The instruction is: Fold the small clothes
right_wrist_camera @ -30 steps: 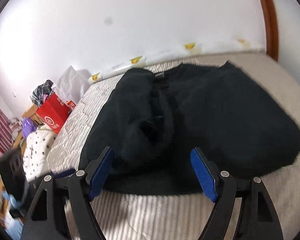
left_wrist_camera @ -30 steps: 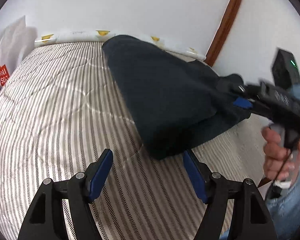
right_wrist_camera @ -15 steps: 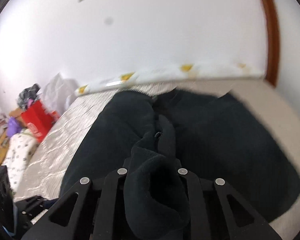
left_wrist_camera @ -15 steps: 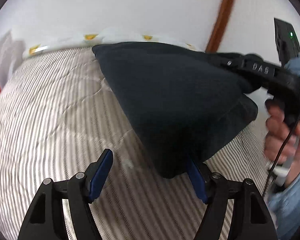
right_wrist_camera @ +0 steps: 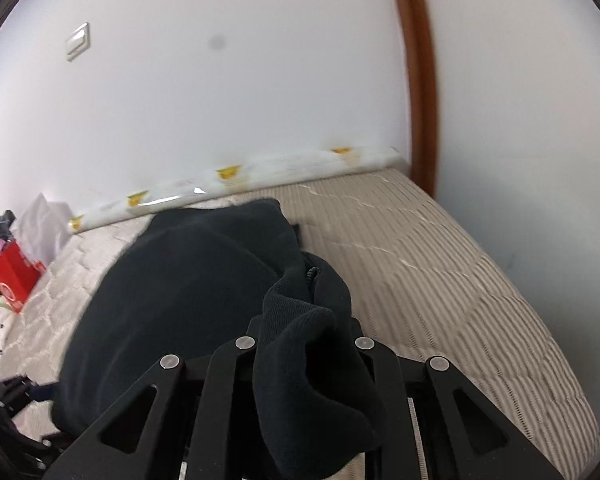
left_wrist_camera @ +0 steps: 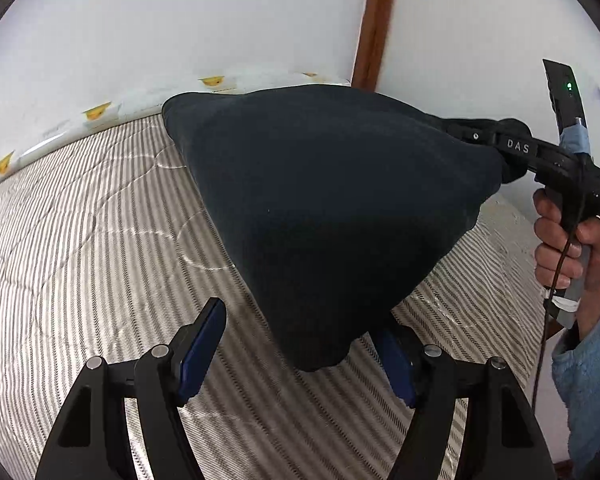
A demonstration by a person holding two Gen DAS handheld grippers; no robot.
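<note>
A black fleece garment [left_wrist_camera: 332, 200] is lifted off the striped bed [left_wrist_camera: 80, 240] and hangs like a tent. My right gripper [left_wrist_camera: 476, 136], held by a hand [left_wrist_camera: 560, 240] at the right, is shut on its bunched edge. In the right wrist view that gripper [right_wrist_camera: 304, 332] has a thick fold of the garment [right_wrist_camera: 188, 288] pinched between its fingers, which hide under the cloth. My left gripper [left_wrist_camera: 300, 320] is open just above the bed. The garment's low corner hangs in front of its right blue pad [left_wrist_camera: 396, 360], with no squeeze on it.
A rolled white sheet with yellow prints [left_wrist_camera: 100, 112] lies along the wall at the bed's far edge. A brown wooden post [left_wrist_camera: 374, 20] stands in the corner. A red bag [right_wrist_camera: 14, 280] and other bags sit past the bed's left end. Bare mattress [right_wrist_camera: 440, 280] shows at the right.
The right gripper shut on the garment's edge and pulled it up and across, so the cloth now hangs instead of lying flat. The left gripper slid in under the garment's near corner.
</note>
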